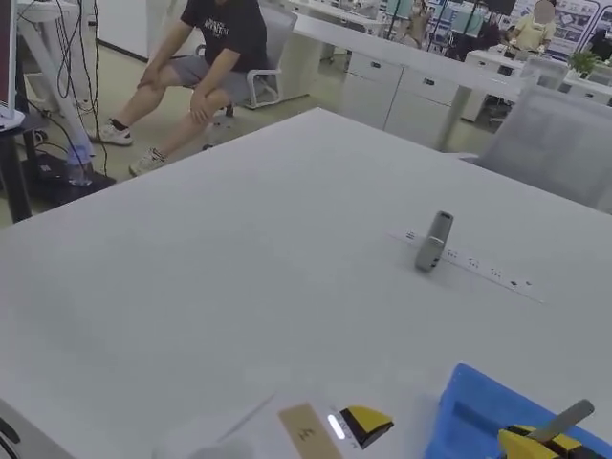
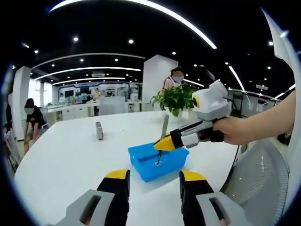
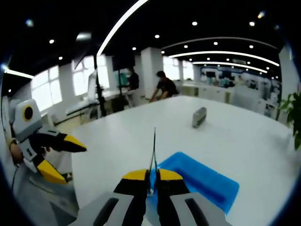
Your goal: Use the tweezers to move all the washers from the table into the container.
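The blue container (image 2: pixel 157 162) sits on the white table (image 2: pixel 70 160), just ahead of my left gripper (image 2: pixel 155 181), whose jaws stand open with nothing between them. My right gripper (image 3: pixel 153 176) is shut on the metal tweezers (image 3: pixel 154 150), held over the blue container (image 3: pixel 202 181). In the left gripper view the tweezers (image 2: pixel 162 139) point down, tips inside the container. The head view has the container (image 1: pixel 478 411) at the bottom right with the right gripper (image 1: pixel 540 442) and tweezers (image 1: pixel 566 419) over it, and the left gripper (image 1: pixel 368 426) beside it. I cannot make out any washer.
A small grey device (image 1: pixel 433 241) lies on the table beside a flush power strip (image 1: pixel 478 260). A person sits on a chair (image 1: pixel 206 57) beyond the far table edge. A potted plant (image 2: pixel 175 100) and a grey chair back (image 1: pixel 555 143) stand to the right.
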